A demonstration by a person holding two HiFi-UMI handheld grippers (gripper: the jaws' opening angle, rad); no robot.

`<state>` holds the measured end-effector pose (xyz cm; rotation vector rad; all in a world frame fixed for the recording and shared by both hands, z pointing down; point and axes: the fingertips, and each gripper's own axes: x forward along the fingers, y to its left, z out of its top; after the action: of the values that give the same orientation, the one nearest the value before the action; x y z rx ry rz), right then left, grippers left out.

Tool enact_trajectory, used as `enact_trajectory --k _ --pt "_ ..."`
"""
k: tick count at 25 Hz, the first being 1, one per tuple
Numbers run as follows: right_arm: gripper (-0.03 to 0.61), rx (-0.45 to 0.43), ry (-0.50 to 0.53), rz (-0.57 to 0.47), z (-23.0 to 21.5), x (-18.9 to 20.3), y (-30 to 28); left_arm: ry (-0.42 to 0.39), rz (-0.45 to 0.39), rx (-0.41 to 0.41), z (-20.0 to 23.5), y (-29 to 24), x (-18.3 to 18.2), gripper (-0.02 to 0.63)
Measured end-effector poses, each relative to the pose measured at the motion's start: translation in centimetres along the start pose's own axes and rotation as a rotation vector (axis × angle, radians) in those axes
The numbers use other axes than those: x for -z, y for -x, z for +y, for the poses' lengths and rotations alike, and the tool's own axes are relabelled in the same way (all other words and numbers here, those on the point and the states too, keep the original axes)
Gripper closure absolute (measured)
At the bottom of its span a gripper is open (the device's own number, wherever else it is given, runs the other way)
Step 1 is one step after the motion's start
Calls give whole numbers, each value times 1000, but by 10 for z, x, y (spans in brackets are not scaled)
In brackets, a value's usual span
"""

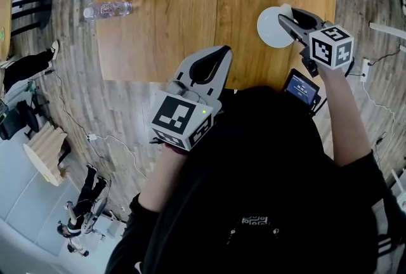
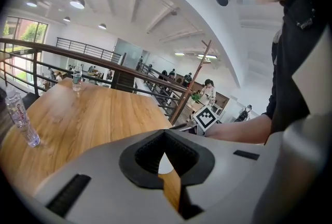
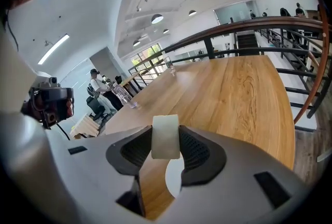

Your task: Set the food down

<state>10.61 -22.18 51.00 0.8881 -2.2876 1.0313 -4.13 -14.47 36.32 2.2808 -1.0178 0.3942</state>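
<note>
A pale cream block of food (image 3: 165, 136) sits upright between the black pads of my right gripper (image 3: 166, 153), which is shut on it. That gripper (image 1: 288, 18) hangs over a white plate (image 1: 269, 28) near the right front of the wooden table (image 1: 190, 0). Part of the plate (image 3: 174, 179) shows below the food through the jaw gap. My left gripper (image 1: 216, 57) is over the table's front edge, left of the plate. Its jaws (image 2: 165, 146) meet at the tips with nothing between them.
A clear water bottle (image 1: 108, 10) lies at the table's left edge and also shows as the bottle (image 2: 21, 116) in the left gripper view. Another bottle (image 2: 77, 79) stands at the far end. A railing (image 3: 306, 57) runs past the table's right side.
</note>
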Motion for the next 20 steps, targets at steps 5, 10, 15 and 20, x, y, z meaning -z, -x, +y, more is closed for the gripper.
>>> enact_trajectory --k 5,10,15,20 --pt "407 12 -15 51 -10 21 -14 14 -6 -18 4 5 4 614" --pt "407 25 -36 91 -21 37 -20 24 -10 -27 3 7 4 614" --pt "407 47 -52 130 -31 59 -29 34 -15 -39 3 12 8 614" --pt "407 54 -41 187 -35 74 -39 43 -22 -52 1 15 10 614"
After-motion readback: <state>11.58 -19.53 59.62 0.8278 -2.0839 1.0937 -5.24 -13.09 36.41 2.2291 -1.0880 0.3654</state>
